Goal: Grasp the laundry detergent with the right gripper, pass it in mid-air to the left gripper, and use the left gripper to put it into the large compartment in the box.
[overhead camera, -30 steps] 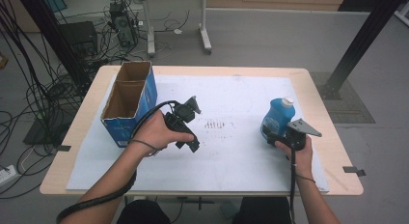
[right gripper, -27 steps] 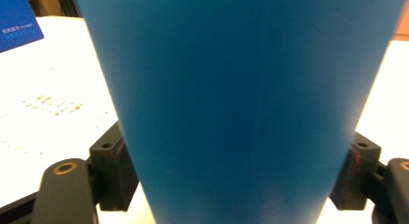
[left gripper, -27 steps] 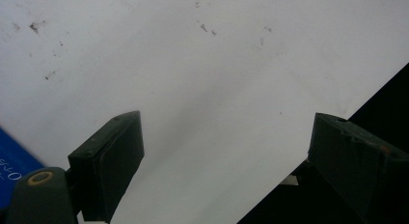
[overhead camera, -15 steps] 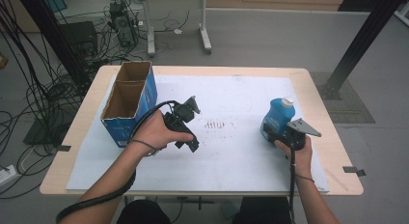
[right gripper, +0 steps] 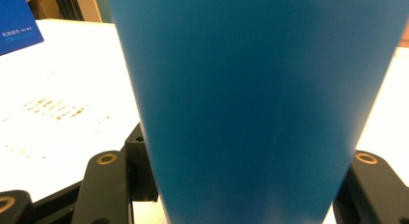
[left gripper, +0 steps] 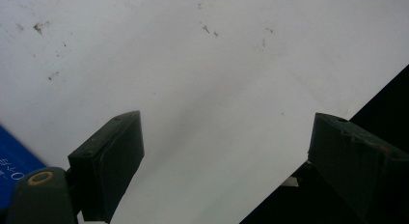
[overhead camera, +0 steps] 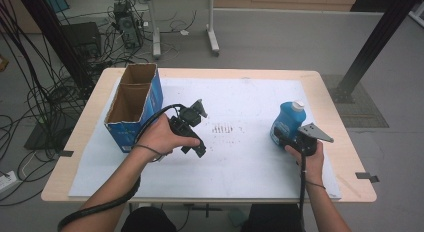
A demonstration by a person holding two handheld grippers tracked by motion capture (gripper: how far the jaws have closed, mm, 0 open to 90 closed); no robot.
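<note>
The blue bottle [overhead camera: 287,123] looked like smooth, semi-gloss plastic with a white cap. The open box [overhead camera: 134,106] was brown cardboard inside, printed glossy blue outside. A matt white paper sheet [overhead camera: 250,162], lightly speckled, covered the pale wood table [overhead camera: 330,99]. The left gripper [left gripper: 226,151] was matt black plastic.

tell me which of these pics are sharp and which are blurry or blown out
High view: evenly lit and sharp, blue bottle and cardboard box crisp. Right gripper view: the bottle sits so close it is a soft blue blur, the white sheet glaring. Left gripper view: soft, jaws dark, sheet greyish.
</note>
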